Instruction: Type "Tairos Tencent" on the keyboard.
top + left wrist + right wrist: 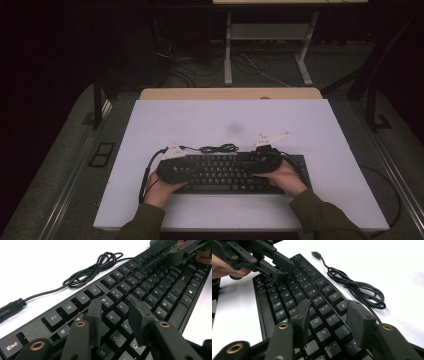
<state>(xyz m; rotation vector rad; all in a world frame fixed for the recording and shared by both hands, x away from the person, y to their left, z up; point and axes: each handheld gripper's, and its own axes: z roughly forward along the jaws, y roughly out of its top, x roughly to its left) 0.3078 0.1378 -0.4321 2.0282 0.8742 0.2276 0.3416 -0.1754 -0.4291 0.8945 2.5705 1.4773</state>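
Both claws hover low over a black keyboard [235, 172] with their jaws parted and nothing caught between them. Left gripper [117, 322] hangs above the letter keys at the board's left end, its tips over R, T and F; right gripper [329, 322] hangs over the O and P region at the right end. No pad can be seen pressing a key at this moment, so the work reads as mid-course at best: the claws are in place over the keys, yet whether any key has been struck cannot be told, and whatever pressing or moving of the board is meant looks left to do.

Just beyond the claws, past the function row, the keyboard's own cable [92, 270] lies coiled in a loose bundle on the white table [230, 120], with its plug [315, 254] free of any socket. It lies clear of the keys and would snag only if the board were pushed away from the person. Farther off, a tan table edge [230, 93] lies behind the white table, then a metal desk frame [265, 35] and cables on a dark floor.
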